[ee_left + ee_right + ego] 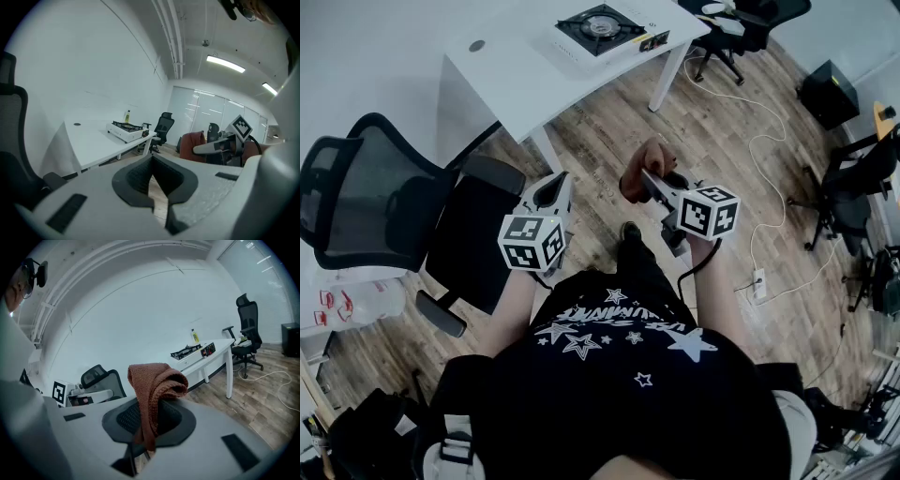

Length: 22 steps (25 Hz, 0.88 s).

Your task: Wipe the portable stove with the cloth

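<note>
1. Left gripper: held in front of the person's chest, forearm bent. It is tipped forward and down over the wooden floor. In the left gripper view its jaws are pressed together with nothing between them.
2. Right gripper: held level with the left one and just beside it, angled slightly inward. Its jaws pinch the cloth.
3. Cloth: rust-brown knit, clamped low between the right jaws. The bunched upper part folds over and stands above the jaw tips.
4. Portable stove: white body with a black burner top. It rests near the far edge of the white table, well apart from both grippers.
5. Bottle: small, upright on the table behind the stove.
6. Black mesh office chair: to the person's left, beside the table.
7. White cable: trails across the floor to the person's right.
</note>
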{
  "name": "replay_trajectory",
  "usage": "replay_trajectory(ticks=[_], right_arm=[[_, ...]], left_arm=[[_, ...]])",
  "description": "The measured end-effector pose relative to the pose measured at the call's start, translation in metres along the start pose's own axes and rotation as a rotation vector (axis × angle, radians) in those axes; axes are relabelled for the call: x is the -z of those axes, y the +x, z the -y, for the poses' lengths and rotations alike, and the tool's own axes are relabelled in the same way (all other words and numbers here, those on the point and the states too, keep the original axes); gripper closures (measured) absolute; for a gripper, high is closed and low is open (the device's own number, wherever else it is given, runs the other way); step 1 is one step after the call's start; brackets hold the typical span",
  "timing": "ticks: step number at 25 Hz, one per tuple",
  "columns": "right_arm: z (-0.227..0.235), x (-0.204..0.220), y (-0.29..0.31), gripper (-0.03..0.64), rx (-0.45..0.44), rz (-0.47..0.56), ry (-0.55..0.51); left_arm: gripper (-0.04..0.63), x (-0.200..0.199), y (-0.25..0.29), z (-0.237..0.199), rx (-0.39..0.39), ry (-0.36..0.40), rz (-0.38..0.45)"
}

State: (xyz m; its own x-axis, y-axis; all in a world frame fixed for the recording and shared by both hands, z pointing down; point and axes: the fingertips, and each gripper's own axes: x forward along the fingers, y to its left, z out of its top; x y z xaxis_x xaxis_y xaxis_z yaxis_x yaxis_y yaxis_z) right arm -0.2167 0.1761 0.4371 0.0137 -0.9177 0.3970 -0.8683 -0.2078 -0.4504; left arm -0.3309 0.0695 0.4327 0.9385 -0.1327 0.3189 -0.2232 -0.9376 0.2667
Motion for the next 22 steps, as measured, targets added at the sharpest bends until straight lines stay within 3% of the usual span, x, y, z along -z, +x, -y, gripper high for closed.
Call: replay_trajectory(ticks=[6,22], right_arm=[[-0.013,0.011,-0.008,0.558,0.007,-0.001,-0.002],[-0.03,0.038,-0.019,0.558,0.044,-0.014,0.017]], left_arm=[[0.589,0.006,-0.012,-0.004,-0.014,0.002,-0.009],[0.589,0.026,-0.034,0.007,0.043,0.016,-0.02]])
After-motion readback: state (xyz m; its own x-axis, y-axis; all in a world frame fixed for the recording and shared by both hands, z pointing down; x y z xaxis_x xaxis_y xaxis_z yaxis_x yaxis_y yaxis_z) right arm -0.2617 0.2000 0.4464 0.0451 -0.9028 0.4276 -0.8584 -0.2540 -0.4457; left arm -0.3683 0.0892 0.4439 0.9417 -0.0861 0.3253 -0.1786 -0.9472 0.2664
